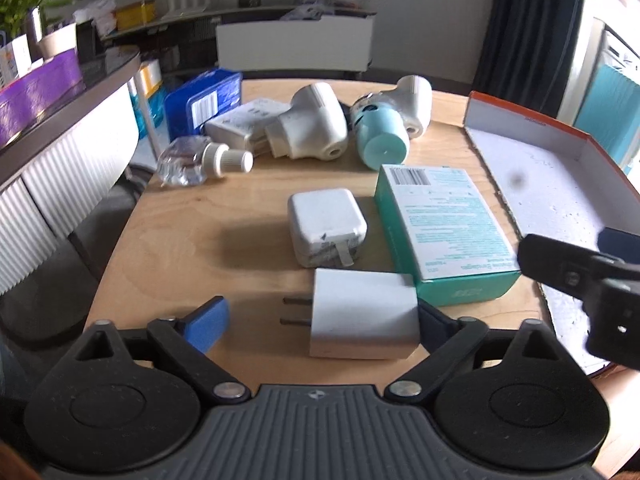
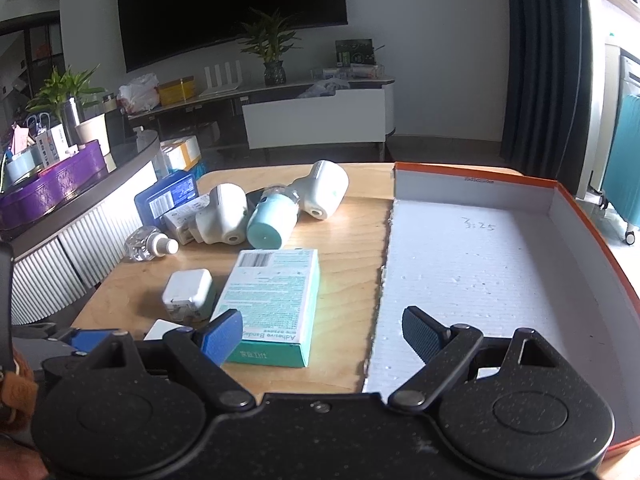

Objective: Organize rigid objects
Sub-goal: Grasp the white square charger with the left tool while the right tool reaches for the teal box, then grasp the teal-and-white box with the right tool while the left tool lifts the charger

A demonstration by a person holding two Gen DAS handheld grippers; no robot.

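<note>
Charger (image 1: 365, 316) lies on desk (image 1: 200, 240) between left claw (image 1: 324, 326) pads, prongs pointing left, teal box (image 1: 444, 232) just behind. Likely light, stiff, smooth-sided plastic; best pinched across flat sides, clear of prongs. Left claw wide open: right pad at charger's side, left pad (image 1: 210, 322) apart, no grip. Right claw (image 2: 322, 334) open, empty, at tray (image 2: 560, 200) edge.

left hand-held gripper (image 1: 320, 322): jaws wide | white charger (image 1: 364, 314) between them, right pad touching | wooden table (image 1: 192, 240)
</note>
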